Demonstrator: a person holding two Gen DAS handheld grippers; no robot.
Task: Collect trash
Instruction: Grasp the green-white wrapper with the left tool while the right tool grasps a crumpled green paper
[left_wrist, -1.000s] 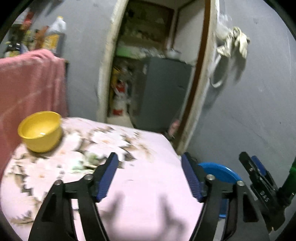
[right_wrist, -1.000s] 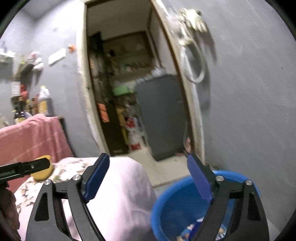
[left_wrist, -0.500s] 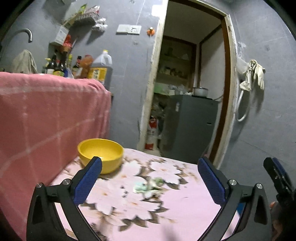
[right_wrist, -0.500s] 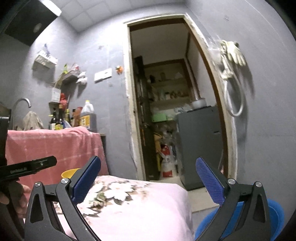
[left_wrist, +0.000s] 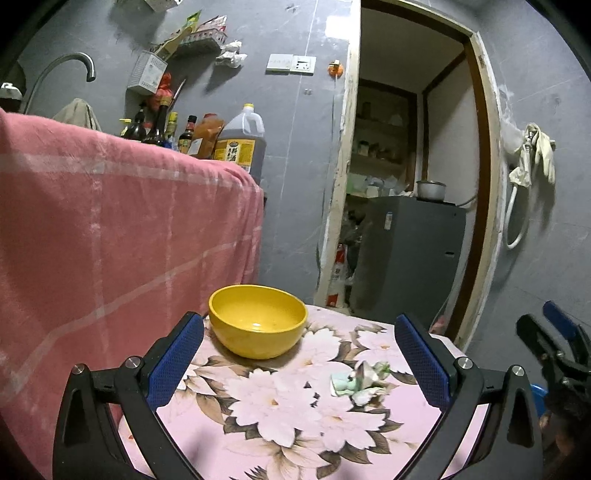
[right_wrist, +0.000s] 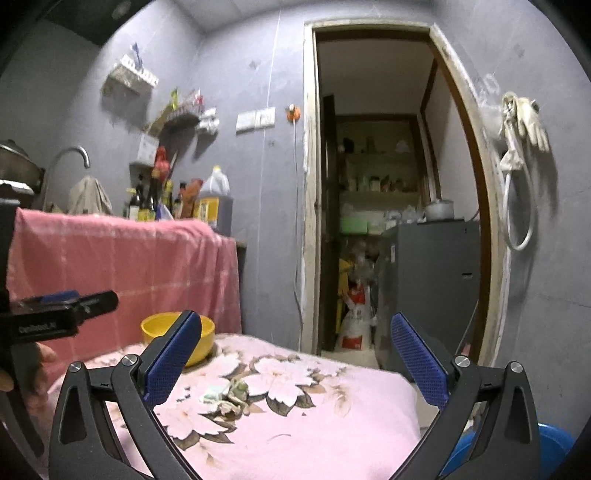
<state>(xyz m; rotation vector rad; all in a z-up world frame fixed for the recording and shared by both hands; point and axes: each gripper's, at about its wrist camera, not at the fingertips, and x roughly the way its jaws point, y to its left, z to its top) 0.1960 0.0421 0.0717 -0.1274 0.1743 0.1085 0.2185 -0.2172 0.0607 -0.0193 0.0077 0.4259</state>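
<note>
A crumpled pale green and white wrapper (left_wrist: 360, 380) lies on the pink floral tablecloth (left_wrist: 280, 413), right of a yellow bowl (left_wrist: 258, 320). It also shows in the right wrist view (right_wrist: 227, 395). My left gripper (left_wrist: 299, 360) is open and empty, held just above the table with the wrapper between its fingers' lines. My right gripper (right_wrist: 295, 363) is open and empty, near the table's front edge. A blue bin (right_wrist: 550, 448) stands on the floor at the lower right.
A pink cloth (left_wrist: 110, 240) covers a counter to the left, with bottles (left_wrist: 236, 142) and a tap behind. An open doorway (left_wrist: 410, 184) with a grey fridge lies beyond the table. The bowl also shows in the right wrist view (right_wrist: 207, 341).
Both grippers have tilted up and swung left from the blue bin toward the table. The bowl and wrapper now sit ahead of the left gripper; the bin has dropped to the frame edge.
</note>
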